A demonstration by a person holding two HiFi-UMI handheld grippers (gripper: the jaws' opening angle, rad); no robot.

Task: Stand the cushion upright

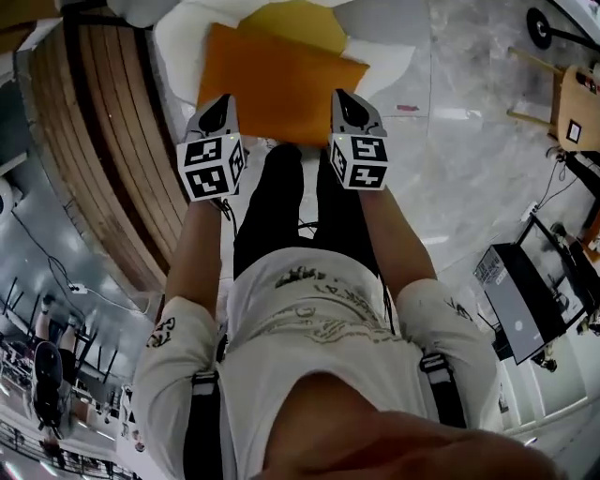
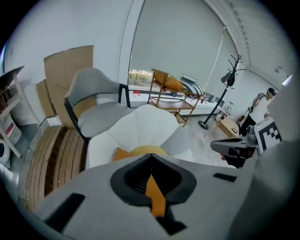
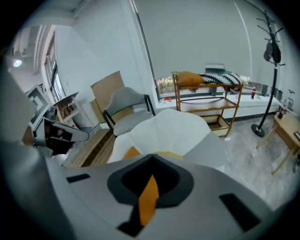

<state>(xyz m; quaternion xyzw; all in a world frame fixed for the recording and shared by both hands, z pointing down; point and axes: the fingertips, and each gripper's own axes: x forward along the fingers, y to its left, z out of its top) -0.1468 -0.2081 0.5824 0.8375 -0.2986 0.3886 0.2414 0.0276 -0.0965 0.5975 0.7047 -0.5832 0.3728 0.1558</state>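
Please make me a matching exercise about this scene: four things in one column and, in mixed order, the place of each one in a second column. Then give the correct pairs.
Things
1. orange cushion
2. yellow cushion
3. grey chair
4. coat stand

Places
a. on the floor beside the wooden rack
b. behind the white chair, in front of the cardboard
c. at the front of the white chair's seat
d. at the back of that seat, behind the other cushion

Pairs: 1-c, 2-d, 3-b, 4-a
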